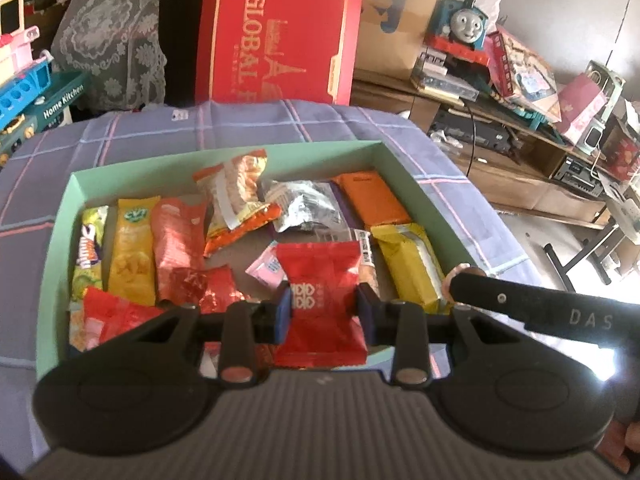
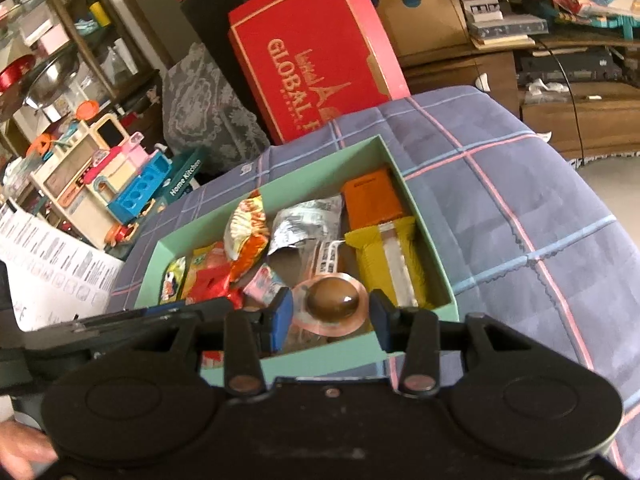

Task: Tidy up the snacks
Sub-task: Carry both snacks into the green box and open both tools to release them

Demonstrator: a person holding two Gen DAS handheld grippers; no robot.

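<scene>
A shallow green box [image 1: 224, 156] lies on a blue checked cloth and holds several snack packets: yellow, orange, silver and red ones. In the left wrist view my left gripper [image 1: 324, 304] is shut on a red snack packet [image 1: 320, 272], held up above the box's near end. In the right wrist view my right gripper [image 2: 330, 312] is shut on a round jelly cup [image 2: 332, 300] with a brown centre and a pinkish rim, held over the green box [image 2: 320, 160] at its near right corner. A yellow packet [image 2: 384, 264] lies just beyond the cup.
A large red gift box [image 1: 276, 32] stands upright behind the table. Toy kitchen sets [image 2: 120, 176] crowd the left side. A toy train [image 1: 460, 20] and piled boxes sit on wooden shelves to the right. The checked cloth [image 2: 500, 200] is bare right of the box.
</scene>
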